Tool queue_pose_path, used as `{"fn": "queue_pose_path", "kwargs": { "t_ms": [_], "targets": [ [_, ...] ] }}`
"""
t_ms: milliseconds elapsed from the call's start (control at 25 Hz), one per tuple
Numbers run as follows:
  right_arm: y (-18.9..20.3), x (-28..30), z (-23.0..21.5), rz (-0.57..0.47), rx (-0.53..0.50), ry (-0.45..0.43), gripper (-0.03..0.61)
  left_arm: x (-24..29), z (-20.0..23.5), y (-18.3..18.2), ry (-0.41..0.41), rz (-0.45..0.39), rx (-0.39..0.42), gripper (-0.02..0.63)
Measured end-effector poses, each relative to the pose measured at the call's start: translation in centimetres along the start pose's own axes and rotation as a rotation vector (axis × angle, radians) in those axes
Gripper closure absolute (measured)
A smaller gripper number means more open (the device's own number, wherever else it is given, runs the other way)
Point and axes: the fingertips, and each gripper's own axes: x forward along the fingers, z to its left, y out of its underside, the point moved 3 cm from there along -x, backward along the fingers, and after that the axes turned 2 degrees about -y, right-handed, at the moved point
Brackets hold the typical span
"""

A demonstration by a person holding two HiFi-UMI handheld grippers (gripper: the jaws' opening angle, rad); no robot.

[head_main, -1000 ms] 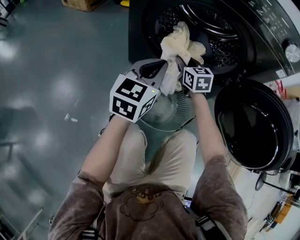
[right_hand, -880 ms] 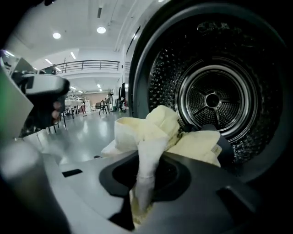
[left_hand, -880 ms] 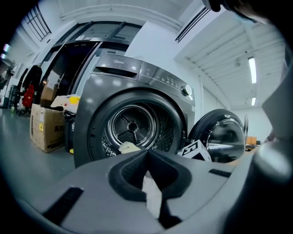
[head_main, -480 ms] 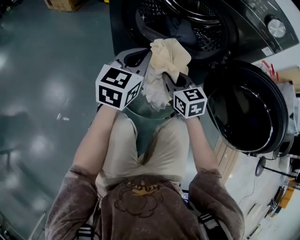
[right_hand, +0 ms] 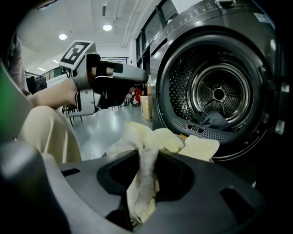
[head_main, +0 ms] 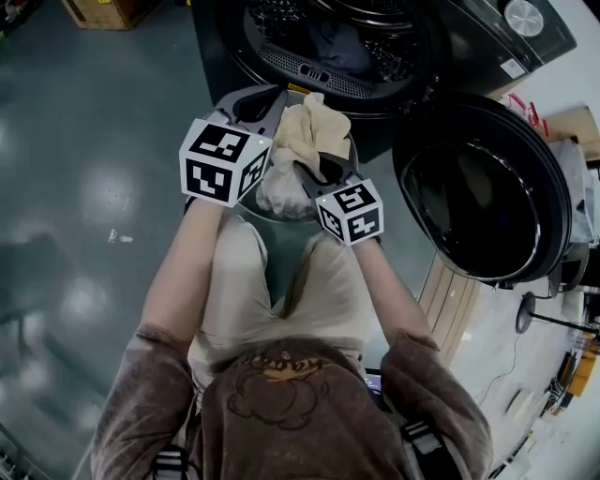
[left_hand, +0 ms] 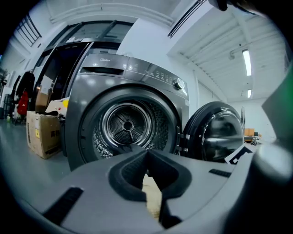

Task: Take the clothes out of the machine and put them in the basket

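My right gripper point(head_main: 312, 167) point(right_hand: 143, 157) is shut on a cream cloth point(head_main: 305, 131) point(right_hand: 155, 137). Its jaws have just been opening, and the cloth is still pinched between them. The cloth bunches over the round grey basket point(head_main: 272, 217) in front of the person's knees. To its left my left gripper point(head_main: 279, 96) point(left_hand: 147, 153) has its jaw tips together, with a strip of the cream cloth point(left_hand: 151, 192) showing below them. The machine's drum point(head_main: 328, 37) point(right_hand: 219, 93) stands open, and a dark garment point(right_hand: 215, 119) lies at its front lip.
The machine's round door point(head_main: 483, 187) hangs open at the right, close to my right hand. A cardboard box point(head_main: 98, 11) point(left_hand: 43, 132) stands on the grey floor left of the machine. The person's legs sit just behind the basket.
Both grippers and the cream cloth have come away from the drum mouth toward the person. The cloth now hangs over the basket instead of at the opening.
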Motion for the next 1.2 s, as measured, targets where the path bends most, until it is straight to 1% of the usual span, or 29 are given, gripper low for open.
{"fn": "queue_pose_path", "kwargs": {
  "t_ms": [80,200,280,360,440,520,640,800,1040,1200],
  "targets": [
    [0.4,0.1,-0.3,0.011,0.004,0.012,0.456,-0.1,0.0,0.0,0.000,0.001,0.003,0.607],
    [0.4,-0.2,-0.9,-0.018,0.019,0.044,0.449,-0.2,0.1,0.1,-0.002,0.000,0.001,0.606],
    [0.0,-0.2,-1.3,-0.036,0.027,0.053,0.397,-0.2,0.1,0.1,-0.002,-0.001,0.000,0.607],
    [-0.3,-0.1,-1.7,-0.043,0.030,0.059,0.376,-0.2,0.1,0.1,0.001,0.000,0.001,0.607],
    [-0.5,-0.1,-2.2,-0.056,0.035,0.069,0.336,-0.1,0.0,0.1,0.006,0.001,0.003,0.606],
    [-1.0,-0.1,-2.8,-0.078,0.042,0.084,0.282,0.0,0.1,0.1,0.010,0.002,0.001,0.606],
    [-1.9,0.2,-4.2,-0.109,0.061,0.107,0.230,0.0,0.1,0.1,0.013,0.000,-0.003,0.606],
    [-3.7,1.0,-6.6,-0.136,0.064,0.139,0.222,0.1,0.0,0.0,0.024,0.001,-0.003,0.606],
    [-6.4,2.5,-10.6,-0.150,0.033,0.196,0.221,0.5,-0.2,0.2,0.050,0.005,-0.008,0.606],
    [-8.1,3.9,-14.0,-0.136,0.015,0.234,0.221,0.8,-0.3,0.4,0.072,0.009,-0.017,0.607]
  ]
}}
